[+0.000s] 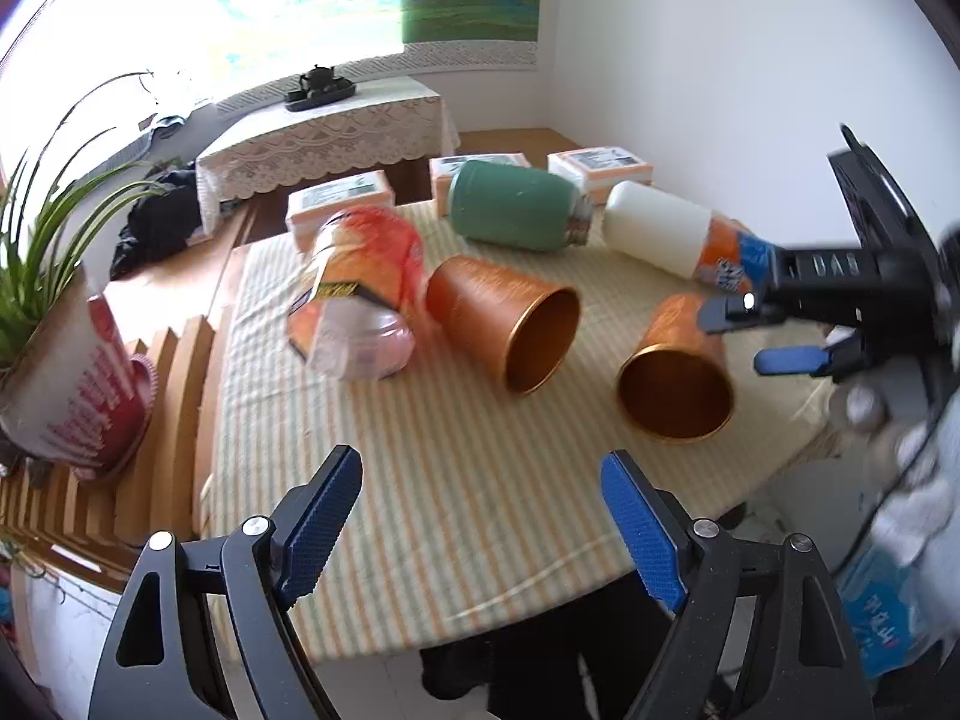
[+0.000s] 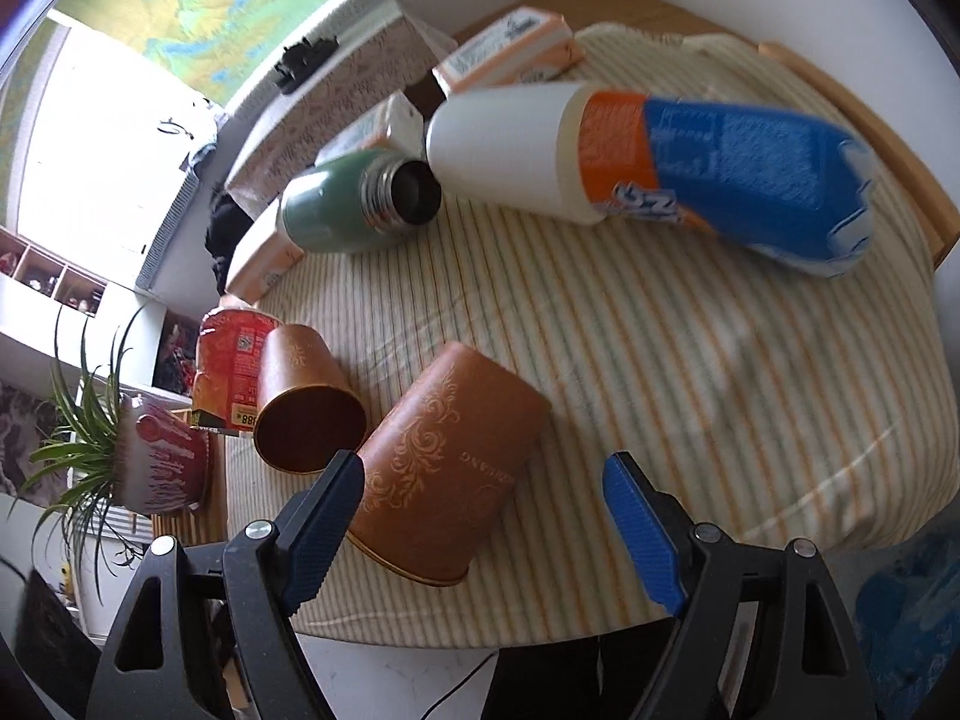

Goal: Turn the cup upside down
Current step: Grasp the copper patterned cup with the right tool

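**Cup lying on its side, not yet gripped**

Left wrist view: the left tongs (image 1: pixel 480 516) hang spread wide above the near edge of the striped cloth (image 1: pixel 420 480), holding nothing. Ahead of them two copper cups lie on their sides, mouths toward the camera: the near cup (image 1: pixel 675 384) ahead and to the right, the second cup (image 1: pixel 510 324) ahead, nearer the middle. The right tongs (image 1: pixel 762 330) reach in from the right, their blue tips just beside the near cup's wall. They look parted, with nothing between them. Farther ahead lie a green flask (image 1: pixel 516 204), a white bottle (image 1: pixel 666 234) and a red packet (image 1: pixel 360 288).

Right wrist view: the right tongs (image 2: pixel 483 525) stand wide apart. The near cup (image 2: pixel 444 474) lies tilted on its side between the fingers, close against the left finger (image 2: pixel 318 534), well clear of the right one. The second cup (image 2: pixel 306 408) lies beyond to the left, touching the red packet (image 2: pixel 231 366).

Judgement: nothing of the flip is done. The grasp is only lined up; closing, lifting, turning mouth-down and setting down all remain.
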`<state>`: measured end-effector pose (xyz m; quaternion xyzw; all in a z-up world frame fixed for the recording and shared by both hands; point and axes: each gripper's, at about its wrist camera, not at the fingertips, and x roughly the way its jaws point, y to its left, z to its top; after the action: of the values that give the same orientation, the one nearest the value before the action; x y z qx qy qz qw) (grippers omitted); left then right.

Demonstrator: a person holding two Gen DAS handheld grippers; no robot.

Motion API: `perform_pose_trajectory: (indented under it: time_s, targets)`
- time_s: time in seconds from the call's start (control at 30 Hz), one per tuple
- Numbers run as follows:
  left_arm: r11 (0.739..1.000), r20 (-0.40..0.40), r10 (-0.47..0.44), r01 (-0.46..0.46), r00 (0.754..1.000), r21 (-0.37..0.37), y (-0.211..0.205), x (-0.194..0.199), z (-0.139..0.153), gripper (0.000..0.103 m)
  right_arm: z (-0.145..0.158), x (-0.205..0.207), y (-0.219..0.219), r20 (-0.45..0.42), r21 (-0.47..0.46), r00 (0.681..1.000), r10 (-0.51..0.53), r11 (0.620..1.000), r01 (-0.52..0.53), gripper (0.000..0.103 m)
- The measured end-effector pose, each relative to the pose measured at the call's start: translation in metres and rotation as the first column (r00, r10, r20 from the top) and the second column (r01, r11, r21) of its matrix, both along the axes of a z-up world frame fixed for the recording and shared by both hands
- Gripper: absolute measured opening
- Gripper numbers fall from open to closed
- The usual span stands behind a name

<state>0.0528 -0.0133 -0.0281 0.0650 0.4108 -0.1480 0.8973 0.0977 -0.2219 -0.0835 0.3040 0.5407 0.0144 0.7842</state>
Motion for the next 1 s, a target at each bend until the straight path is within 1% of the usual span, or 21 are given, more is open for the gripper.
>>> perform_pose_trajectory:
  time_s: [0.17, 0.3, 0.47, 0.63, 0.77, 0.9, 1.0]
  targets:
    - [1.000, 0.002, 0.012, -0.012, 1.000, 0.015, 0.011, -0.010, -0.016, 0.085, -0.001, 0.012, 0.006, -0.053, -0.025, 0.999, -0.008, 1.000, 0.006, 0.078]
    - [1.000, 0.013, 0.012, -0.012, 1.000, 0.026, 0.019, -0.020, -0.024, 0.085, 0.000, 0.019, 0.007, -0.069, -0.062, 0.998, -0.015, 0.998, 0.011, 0.078]
    - [0.999, 0.028, 0.018, -0.019, 0.999, 0.028, 0.023, -0.026, -0.026, 0.085, -0.006, 0.025, 0.009, -0.117, -0.046, 0.993, -0.028, 0.999, 0.023, 0.077]
    - [1.000, 0.010, 0.005, -0.005, 1.000, 0.022, 0.022, -0.026, -0.030, 0.085, -0.005, 0.034, 0.018, -0.126, -0.068, 0.992, -0.011, 0.998, 0.003, 0.072]
    - [1.000, 0.001, 0.001, -0.001, 1.000, 0.027, 0.021, -0.027, -0.034, 0.085, -0.011, 0.042, 0.019, -0.163, -0.051, 0.987, -0.012, 0.999, 0.004, 0.069]
    - [1.000, 0.000, 0.009, -0.009, 1.000, 0.028, 0.024, -0.026, -0.034, 0.085, -0.011, 0.048, 0.026, -0.163, -0.088, 0.987, 0.002, 0.996, -0.016, 0.066]
    - [0.999, -0.001, 0.018, -0.018, 1.000, 0.034, 0.025, -0.025, -0.034, 0.085, -0.015, 0.054, 0.031, -0.180, -0.092, 0.983, 0.031, 0.995, -0.048, 0.066]
